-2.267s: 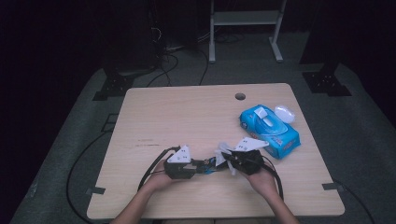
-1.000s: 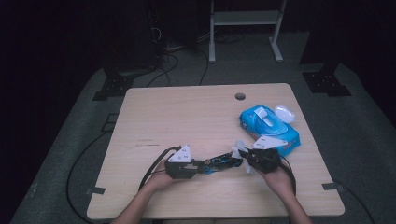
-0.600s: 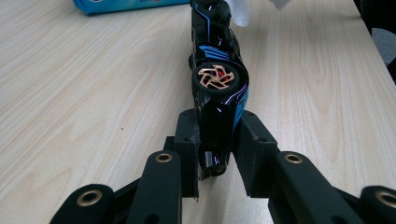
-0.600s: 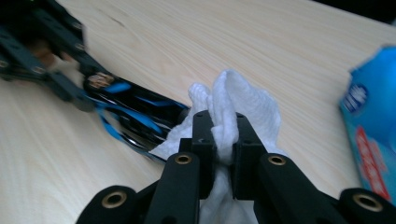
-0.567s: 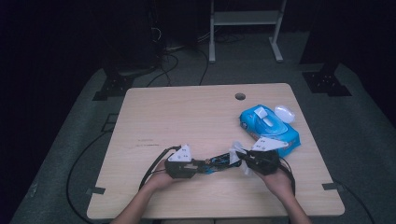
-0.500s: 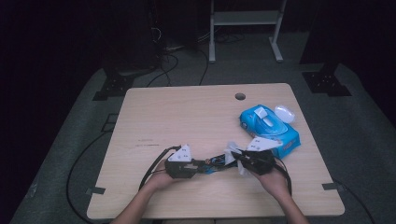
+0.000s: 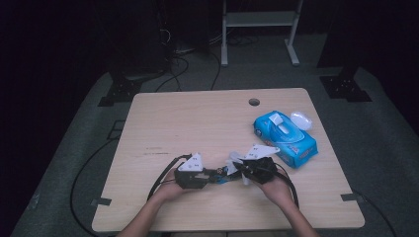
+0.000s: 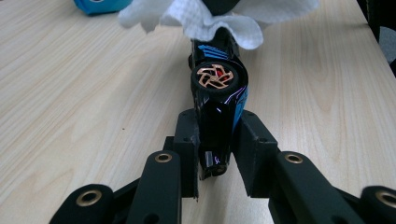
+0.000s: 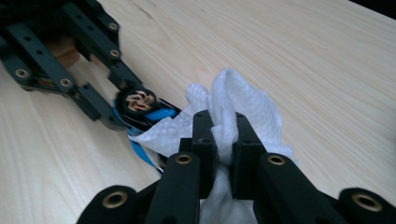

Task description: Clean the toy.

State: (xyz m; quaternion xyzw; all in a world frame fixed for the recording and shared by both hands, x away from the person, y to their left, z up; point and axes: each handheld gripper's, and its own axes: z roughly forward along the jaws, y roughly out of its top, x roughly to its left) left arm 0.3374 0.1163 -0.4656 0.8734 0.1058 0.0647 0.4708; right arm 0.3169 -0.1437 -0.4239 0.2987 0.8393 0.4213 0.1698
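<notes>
A black and blue toy car point(image 8: 215, 100) with copper wheels lies on its side, and my left gripper point(image 8: 215, 149) is shut on its rear end. My right gripper point(image 9: 223, 140) is shut on a crumpled white wipe point(image 9: 236, 105) and holds it against the car's point(image 9: 144, 109) far end. Seen from the high view, the left gripper point(image 7: 213, 176) and the right gripper point(image 7: 236, 170) meet nose to nose near the table's front edge, with the car point(image 7: 221, 177) and the wipe point(image 7: 236, 162) between them.
A blue pack of wipes point(image 7: 284, 137) lies at the table's right side, a small white lid-like object point(image 7: 300, 120) just behind it. A cable hole point(image 7: 254, 102) sits near the far edge. Cables trail from both grippers over the wooden table point(image 7: 188, 123).
My right gripper has moved left with the wipe, from beside the blue pack back onto the toy car. The left gripper and the car have stayed in place.
</notes>
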